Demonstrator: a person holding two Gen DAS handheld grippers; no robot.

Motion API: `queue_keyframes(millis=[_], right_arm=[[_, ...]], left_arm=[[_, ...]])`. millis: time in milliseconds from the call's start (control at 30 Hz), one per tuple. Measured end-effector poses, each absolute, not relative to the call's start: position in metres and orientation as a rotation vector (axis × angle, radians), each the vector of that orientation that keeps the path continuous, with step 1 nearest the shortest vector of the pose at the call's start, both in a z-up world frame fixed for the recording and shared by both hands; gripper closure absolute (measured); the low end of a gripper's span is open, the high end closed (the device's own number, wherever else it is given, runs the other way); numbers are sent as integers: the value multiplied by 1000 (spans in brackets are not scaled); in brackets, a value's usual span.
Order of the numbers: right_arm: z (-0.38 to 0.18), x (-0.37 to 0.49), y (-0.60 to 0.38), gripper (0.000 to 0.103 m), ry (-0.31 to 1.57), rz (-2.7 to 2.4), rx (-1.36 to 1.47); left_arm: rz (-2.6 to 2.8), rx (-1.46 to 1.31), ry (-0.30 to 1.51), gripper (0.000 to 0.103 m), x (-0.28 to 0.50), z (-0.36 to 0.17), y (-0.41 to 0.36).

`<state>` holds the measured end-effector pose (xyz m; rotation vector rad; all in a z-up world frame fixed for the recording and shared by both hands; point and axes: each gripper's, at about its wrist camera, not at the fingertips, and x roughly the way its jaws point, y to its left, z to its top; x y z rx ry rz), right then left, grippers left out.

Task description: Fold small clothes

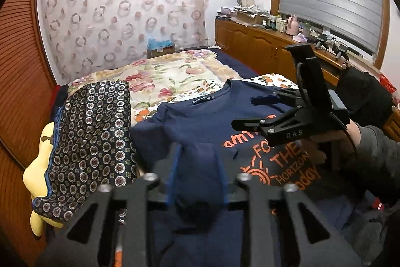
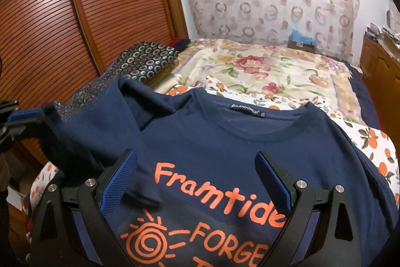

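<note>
A navy T-shirt [image 1: 200, 124] with orange print lies face up on the bed, collar toward the far side; it also shows in the right wrist view [image 2: 225, 137]. My left gripper [image 1: 197, 167] is shut on the shirt's left sleeve, holding the fabric lifted and pulled over the chest. The lifted sleeve [image 2: 82, 131] rises at the left in the right wrist view. My right gripper [image 2: 196, 182] is open and empty, hovering over the printed chest; it also shows in the left wrist view [image 1: 247, 111].
A dark patterned folded cloth [image 1: 92, 137] lies left of the shirt on a yellow cushion [image 1: 37, 177]. A floral bedspread [image 2: 262, 69] covers the bed beyond. A slatted wooden wardrobe [image 2: 62, 16] stands at the left, a cluttered wooden cabinet [image 1: 250, 41] at the right.
</note>
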<state>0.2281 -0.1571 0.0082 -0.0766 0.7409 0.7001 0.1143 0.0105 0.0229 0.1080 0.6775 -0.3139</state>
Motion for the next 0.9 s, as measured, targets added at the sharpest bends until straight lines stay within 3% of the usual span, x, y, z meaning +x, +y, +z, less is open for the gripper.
queue_keyframes(millis=[200,267,333,567,667,733,833,900], right_arm=[[3,229,-159,6,768,704,-77],[0,228,-157,7,782,714,-84],[-4,229,-154,10,802,734,-93],[-35,231,-129,28,924,818,-180],[-36,224,-120,50,896,810,-253],[-36,223,-117,81,893,834,-263],[-36,219,-113,98,888,866,-284],[-29,218,-118,101,850,849,-280]], left_arm=[[-275,84,692,60,115,14,26],[-254,71,706,52,115,5,33],[-244,50,722,47,116,-4,39],[-184,28,752,47,126,-24,58],[-169,22,759,47,139,-24,64],[-176,19,766,47,151,-23,67],[-176,32,791,47,174,-25,67],[-168,42,808,47,185,-26,67]])
